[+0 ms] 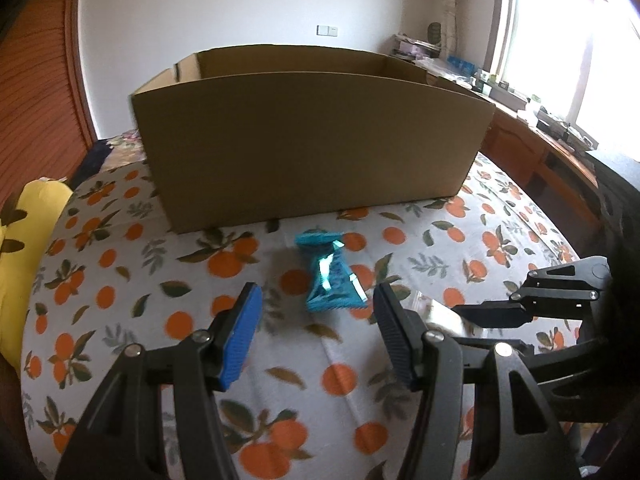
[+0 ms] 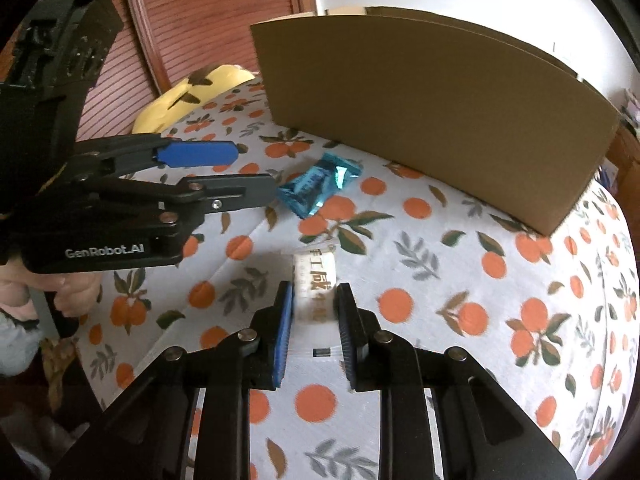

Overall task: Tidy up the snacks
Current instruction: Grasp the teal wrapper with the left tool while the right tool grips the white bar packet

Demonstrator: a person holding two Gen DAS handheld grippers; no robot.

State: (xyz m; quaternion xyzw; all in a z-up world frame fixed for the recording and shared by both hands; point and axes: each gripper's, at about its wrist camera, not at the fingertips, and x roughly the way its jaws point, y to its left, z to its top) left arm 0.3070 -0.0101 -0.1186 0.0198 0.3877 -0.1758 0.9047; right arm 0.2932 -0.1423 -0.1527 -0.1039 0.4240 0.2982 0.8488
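In the left wrist view a yellow cushion [image 1: 28, 248] lies at the far left edge of the bed, beside a reddish slatted panel [image 1: 36, 80]. The left gripper [image 1: 316, 320] has its jaws standing moderately apart with nothing between the pads – the blue-faced finger [image 1: 240, 336] on one side, the dark one on the other. Just beyond the tips lies one teal snack packet [image 1: 330, 280], flat on the orange-print bedspread [image 1: 120, 264] and touched by neither finger. Behind it stands one open cardboard box [image 1: 312, 140], its near wall plain brown. Further right the right gripper [image 1: 460, 314] reaches in from the side, low over the bedspread, with a pale wrapper partly seen under its tip. Past it, a cluttered wooden desk [image 1: 532, 136] runs under a bright window [image 1: 568, 32].

In the right wrist view a person's hand [image 2: 72, 292] grips the handle of the left gripper [image 2: 256, 172], whose two fingers point toward the teal snack packet [image 2: 320, 190] without reaching it. In the middle, the right gripper [image 2: 312, 312] is closed to a narrow gap on one white snack packet [image 2: 314, 292] with printed characters – both pads press its long edges, and the far end rests on or just above the bedspread [image 2: 460, 280]; which of the two cannot be told. To the right rises the cardboard box [image 2: 440, 112].

Counted: two grippers, two snack packets, one box, one cushion
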